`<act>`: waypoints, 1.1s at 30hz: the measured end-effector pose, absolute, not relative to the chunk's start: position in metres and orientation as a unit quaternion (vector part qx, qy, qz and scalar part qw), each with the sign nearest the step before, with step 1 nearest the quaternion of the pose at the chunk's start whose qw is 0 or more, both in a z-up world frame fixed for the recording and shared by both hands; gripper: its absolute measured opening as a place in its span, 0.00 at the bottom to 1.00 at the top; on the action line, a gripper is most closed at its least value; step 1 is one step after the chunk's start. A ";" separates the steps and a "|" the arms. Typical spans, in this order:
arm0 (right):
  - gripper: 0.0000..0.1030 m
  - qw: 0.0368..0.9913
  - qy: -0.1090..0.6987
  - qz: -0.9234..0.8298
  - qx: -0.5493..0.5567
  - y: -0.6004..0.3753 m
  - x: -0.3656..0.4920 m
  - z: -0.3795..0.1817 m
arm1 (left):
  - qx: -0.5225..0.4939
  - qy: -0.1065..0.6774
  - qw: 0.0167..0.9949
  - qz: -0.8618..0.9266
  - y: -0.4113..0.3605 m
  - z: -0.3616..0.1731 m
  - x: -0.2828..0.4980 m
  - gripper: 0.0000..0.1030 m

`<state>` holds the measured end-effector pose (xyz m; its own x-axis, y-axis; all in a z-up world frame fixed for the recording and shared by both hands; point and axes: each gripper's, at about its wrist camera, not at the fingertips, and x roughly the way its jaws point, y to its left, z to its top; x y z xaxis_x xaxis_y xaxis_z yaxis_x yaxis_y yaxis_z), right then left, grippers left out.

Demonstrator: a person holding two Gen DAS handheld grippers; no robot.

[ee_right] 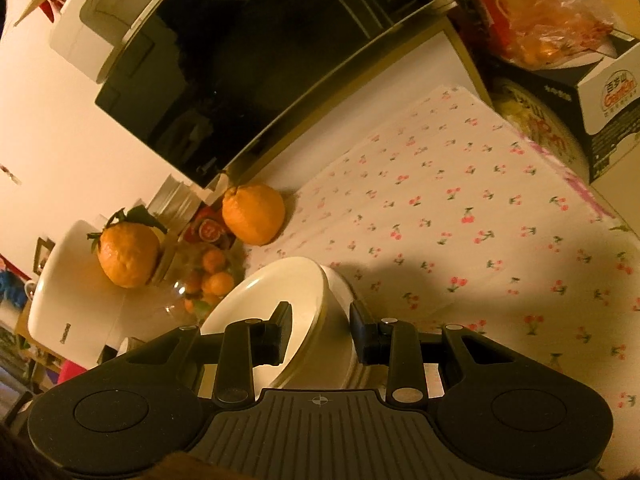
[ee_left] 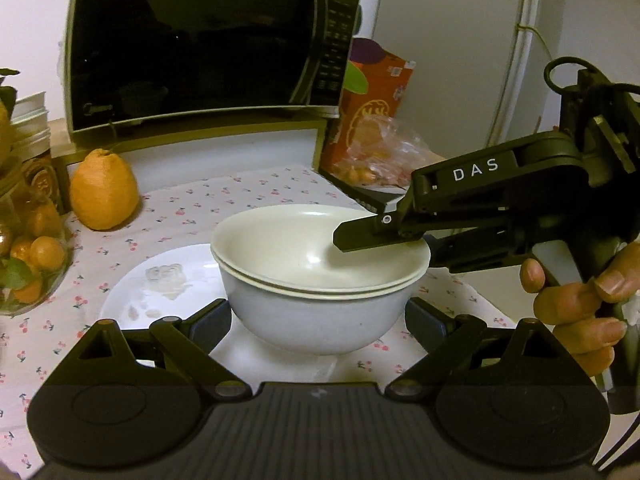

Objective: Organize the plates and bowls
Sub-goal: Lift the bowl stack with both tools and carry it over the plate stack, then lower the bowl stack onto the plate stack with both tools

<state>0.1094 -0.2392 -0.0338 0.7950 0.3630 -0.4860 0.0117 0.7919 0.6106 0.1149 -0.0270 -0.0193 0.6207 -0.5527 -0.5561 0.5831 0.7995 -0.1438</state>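
2 white bowls sit nested near the middle of the bench (ee_left: 248, 196), which is covered with a cherry-print cloth. the outer bowl (ee_left: 316, 320) stands on a white plate (ee_left: 132, 292), and the inner bowl (ee_left: 304, 248) rests inside it with its rim showing just above the outer rim.

the left gripper (ee_left: 318, 316) is low at the near side of the bowls, its fingers (ee_left: 210, 322) spread wide on either side of the outer bowl; whether the pads touch the bowl wall cannot be told.

the right gripper (ee_left: 380, 240) comes in from the right, held by a hand (ee_left: 576, 300). 1 of its fingers (ee_left: 360, 234) lies inside the inner bowl over the rim, the other below and outside. in the right wrist view the right gripper (ee_right: 320, 332) straddles the rim of the inner bowl (ee_right: 264, 292), 1 of the fingers (ee_right: 280, 332) inside and 1 outside the wall of the outer bowl (ee_right: 340, 300), with a gap visible on the outer side, so the fingers are parted and not clamped.

a microwave (ee_left: 200, 44) stands behind the bowls. a large orange (ee_left: 104, 192) sits to the left near a glass jar of small oranges (ee_left: 32, 256). a red box (ee_left: 372, 96) and a plastic bag of fruit (ee_left: 384, 156) are at the back right.
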 end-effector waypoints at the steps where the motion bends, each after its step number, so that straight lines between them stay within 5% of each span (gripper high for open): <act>1: 0.30 0.896 0.305 0.099 0.308 -0.237 0.111 -0.034 | 0.025 0.300 0.900 -0.314 -0.025 -0.020 0.116 0.90; 33: 0.30 0.883 0.314 0.096 0.336 -0.201 0.154 -0.060 | 0.050 0.323 0.905 -0.272 0.001 -0.044 0.138 0.90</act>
<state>0.1539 -0.2009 -0.0599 0.7843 0.3807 -0.4898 0.0415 0.7556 0.6538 0.1377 0.0012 -0.0436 0.6430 -0.4605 -0.6120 0.5249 0.8469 -0.0857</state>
